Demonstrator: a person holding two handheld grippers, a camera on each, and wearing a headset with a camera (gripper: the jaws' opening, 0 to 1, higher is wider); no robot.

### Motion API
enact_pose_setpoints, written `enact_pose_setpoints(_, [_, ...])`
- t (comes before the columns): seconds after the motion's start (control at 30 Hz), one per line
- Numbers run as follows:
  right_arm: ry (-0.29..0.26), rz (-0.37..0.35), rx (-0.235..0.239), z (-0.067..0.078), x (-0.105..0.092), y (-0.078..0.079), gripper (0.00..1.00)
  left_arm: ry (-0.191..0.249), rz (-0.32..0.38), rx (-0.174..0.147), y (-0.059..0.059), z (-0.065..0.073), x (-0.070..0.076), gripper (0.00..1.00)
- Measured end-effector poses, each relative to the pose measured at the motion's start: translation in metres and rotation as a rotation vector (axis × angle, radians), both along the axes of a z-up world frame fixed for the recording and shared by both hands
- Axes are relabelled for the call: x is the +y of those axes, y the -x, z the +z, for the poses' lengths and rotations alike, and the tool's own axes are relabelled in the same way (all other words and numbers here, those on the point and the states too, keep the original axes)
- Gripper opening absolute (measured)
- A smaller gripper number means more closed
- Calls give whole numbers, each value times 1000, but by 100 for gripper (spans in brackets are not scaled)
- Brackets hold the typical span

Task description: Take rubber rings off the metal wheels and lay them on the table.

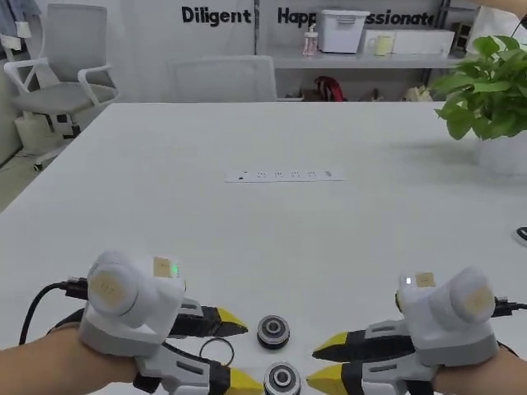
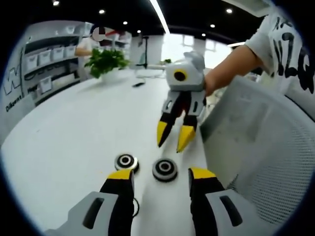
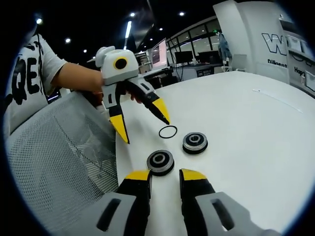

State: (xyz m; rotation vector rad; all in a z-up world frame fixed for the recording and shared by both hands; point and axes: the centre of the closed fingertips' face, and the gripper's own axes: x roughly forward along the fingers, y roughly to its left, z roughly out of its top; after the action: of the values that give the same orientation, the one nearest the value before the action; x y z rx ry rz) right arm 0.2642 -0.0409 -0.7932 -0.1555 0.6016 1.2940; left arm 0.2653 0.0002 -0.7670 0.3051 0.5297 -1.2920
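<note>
Head view: high, facing forward and down over the table [image 1: 329, 230]. Gripper views: low, close, facing each other; all share the metal wheels [image 1: 272, 330] at lower centre.

a big white table [image 1: 272, 239] holds it all. near its front edge a metal wheel [image 1: 272, 330] lies flat. a second metal wheel [image 1: 282, 378] lies near it at 6 o'clock. a thin black rubber ring [image 1: 216, 350] lies flat at 8 o'clock from the first wheel, touching neither. a row of sockets [image 1: 284, 174] sits in the tabletop at 12 o'clock, well apart. a potted plant [image 1: 501, 152] stands at 2 o'clock.
</note>
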Motion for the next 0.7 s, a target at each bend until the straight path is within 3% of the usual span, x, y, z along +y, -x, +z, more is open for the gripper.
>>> enact_pose_setpoints(0.37, [26,47,-4,-12,11,3,18,-31,-40,24,4,-14,-16,33])
enact_pose_setpoints(0.7, [45,70,-8,-18,15,3,17,-68,-76,13,4,-22,-29,25])
